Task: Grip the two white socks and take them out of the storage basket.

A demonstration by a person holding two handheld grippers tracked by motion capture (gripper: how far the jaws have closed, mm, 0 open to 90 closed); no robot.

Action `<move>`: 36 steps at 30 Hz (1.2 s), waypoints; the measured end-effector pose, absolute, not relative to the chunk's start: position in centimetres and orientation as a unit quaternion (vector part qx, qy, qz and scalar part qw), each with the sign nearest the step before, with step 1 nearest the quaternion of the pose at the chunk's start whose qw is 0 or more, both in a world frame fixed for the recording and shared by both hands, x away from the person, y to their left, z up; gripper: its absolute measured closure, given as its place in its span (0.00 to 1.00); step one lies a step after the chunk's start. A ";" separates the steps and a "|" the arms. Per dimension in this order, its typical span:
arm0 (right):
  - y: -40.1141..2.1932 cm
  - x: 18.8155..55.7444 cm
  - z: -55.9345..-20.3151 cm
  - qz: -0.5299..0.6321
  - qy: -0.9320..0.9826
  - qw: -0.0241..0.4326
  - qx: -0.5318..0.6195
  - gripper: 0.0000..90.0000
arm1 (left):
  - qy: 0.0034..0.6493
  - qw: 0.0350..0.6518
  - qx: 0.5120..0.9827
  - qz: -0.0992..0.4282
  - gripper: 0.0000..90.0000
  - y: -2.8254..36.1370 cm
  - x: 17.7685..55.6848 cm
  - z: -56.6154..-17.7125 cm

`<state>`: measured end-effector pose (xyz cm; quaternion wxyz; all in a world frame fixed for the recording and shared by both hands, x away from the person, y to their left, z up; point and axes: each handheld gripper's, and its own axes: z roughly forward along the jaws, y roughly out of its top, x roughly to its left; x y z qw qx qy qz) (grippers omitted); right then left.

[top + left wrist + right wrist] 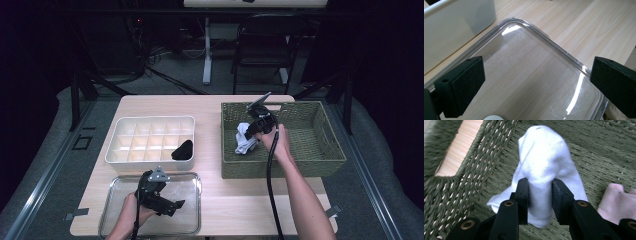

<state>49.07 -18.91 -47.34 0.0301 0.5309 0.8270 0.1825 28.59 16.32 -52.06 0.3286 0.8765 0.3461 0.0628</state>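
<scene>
A white sock (544,162) hangs bunched between the jaws of my right gripper (540,197), which is shut on it just above the floor of the green woven basket (469,170). In the high view the right gripper (255,131) sits at the left end of the basket (330,145) with the white sock (243,140) under it. My left gripper (181,203) is open and rests over the clear plastic tray (116,192) at the table's front left. In the left gripper view its jaws stand wide apart above the clear tray (529,75), with nothing between them.
A white divided organiser box (145,137) stands behind the tray, with a black sock (183,150) in its near right compartment. Its white wall (456,22) is close by in the left gripper view. A pale pink item (616,202) lies in the basket. A chair (265,45) stands beyond the table.
</scene>
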 end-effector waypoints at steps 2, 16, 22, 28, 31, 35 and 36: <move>-18.8 48.7 -47.1 0.187 0.825 0.034 0.532 0.77 | 0.346 0.329 0.876 0.063 0.00 16.3 28.6 -52.1; -19.6 47.8 -45.1 0.177 0.839 0.024 0.514 0.77 | 0.346 0.327 0.877 0.062 0.00 16.2 28.6 -52.1; -19.7 47.4 -44.3 0.168 0.846 0.021 0.505 0.77 | 0.346 0.326 0.878 0.062 0.00 16.2 28.6 -52.2; -19.6 46.9 -42.8 0.173 0.846 0.029 0.504 0.77 | 0.345 0.324 0.879 0.061 0.00 16.1 28.6 -52.2; -19.7 46.9 -41.8 0.169 0.852 0.033 0.495 0.77 | 0.344 0.324 0.879 0.061 0.00 16.1 28.6 -52.2; -19.7 46.6 -40.8 0.170 0.852 0.038 0.493 0.77 | 0.344 0.324 0.879 0.061 0.00 16.1 28.6 -52.2; -19.7 46.6 -40.5 0.166 0.855 0.039 0.489 0.77 | 0.344 0.323 0.879 0.061 0.00 16.1 28.6 -52.2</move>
